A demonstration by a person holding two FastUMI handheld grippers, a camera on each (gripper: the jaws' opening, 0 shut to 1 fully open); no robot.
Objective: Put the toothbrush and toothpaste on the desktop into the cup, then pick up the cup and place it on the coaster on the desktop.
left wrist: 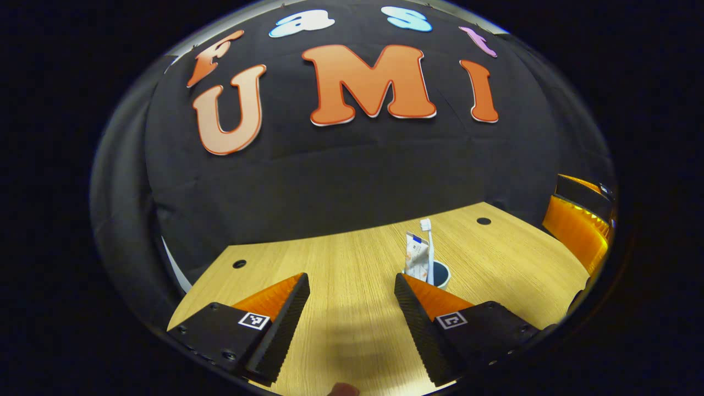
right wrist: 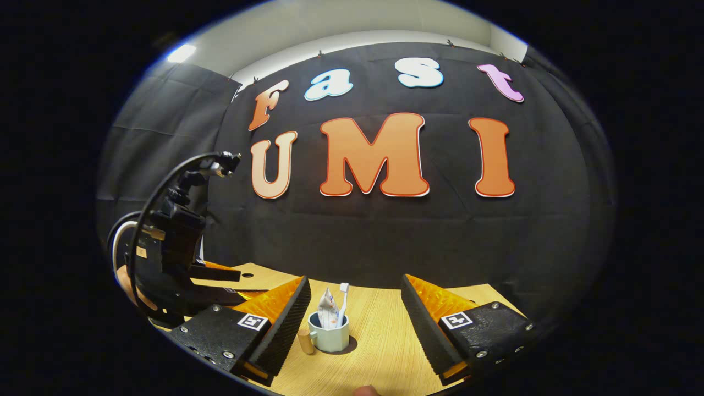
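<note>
A pale cup (right wrist: 329, 336) with a wooden handle (right wrist: 304, 342) stands upright on a dark round coaster (right wrist: 352, 345) on the wooden desktop (right wrist: 385, 352). Both a white toothbrush (right wrist: 344, 301) and a toothpaste tube (right wrist: 328, 311) stick up out of it. My right gripper (right wrist: 353, 280) is open, and the cup sits low between its fingers, nearer the left one and untouched. The left gripper view has my left gripper (left wrist: 351, 278) open over bare wood. There the cup (left wrist: 441, 273), toothbrush (left wrist: 427, 242) and toothpaste (left wrist: 416, 254) stand just beyond its right finger, which hides the cup's lower part.
The other gripper (right wrist: 170, 258), with its cables, hangs at the left of the right gripper view. An orange gripper body (left wrist: 577, 228) sits at the right edge of the left gripper view. Small dark holes (left wrist: 239, 264) (left wrist: 484, 221) mark the desktop's far corners. Black cloth walls off the back.
</note>
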